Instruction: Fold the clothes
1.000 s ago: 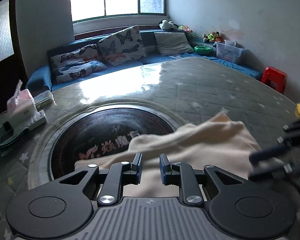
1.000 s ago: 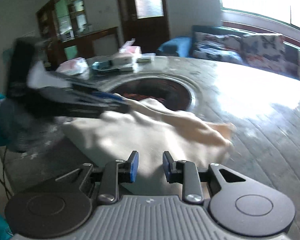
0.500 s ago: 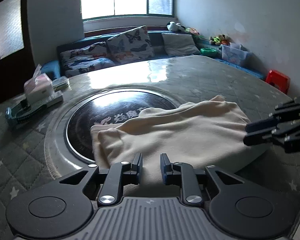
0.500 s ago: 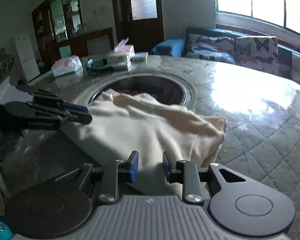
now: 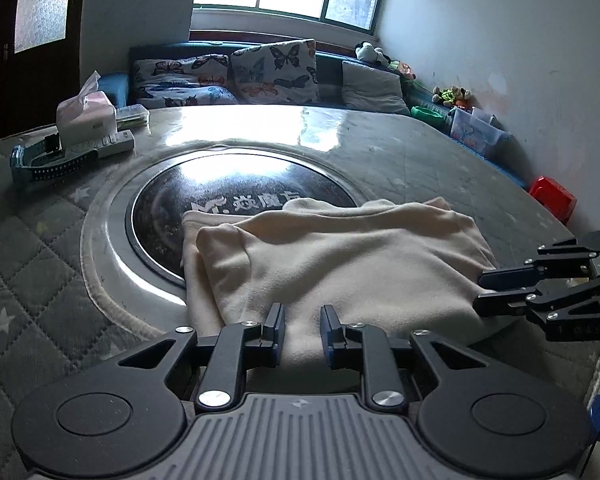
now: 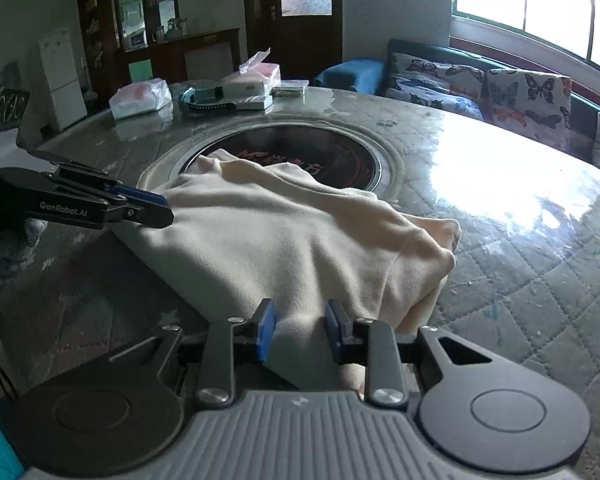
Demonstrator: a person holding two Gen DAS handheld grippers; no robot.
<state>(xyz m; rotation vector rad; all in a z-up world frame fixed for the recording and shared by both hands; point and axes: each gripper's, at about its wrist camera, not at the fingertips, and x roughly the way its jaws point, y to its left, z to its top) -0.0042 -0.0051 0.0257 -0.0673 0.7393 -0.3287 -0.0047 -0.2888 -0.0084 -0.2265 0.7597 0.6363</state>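
Note:
A cream garment lies folded on the round table, partly over the dark centre disc; it also shows in the right wrist view. My left gripper is open, its fingers just above the garment's near edge, holding nothing. My right gripper is open at the garment's other near edge, empty. Each gripper shows in the other's view: the right one at the garment's right corner, the left one at its left corner.
A tissue box, a remote and a blue strap sit at the table's far left. The quilted table cover surrounds the metal ring. A sofa with butterfly cushions and a red stool stand beyond.
Both grippers have drawn back from the garment toward the table's near edge. The garment now lies flat and still on the table.

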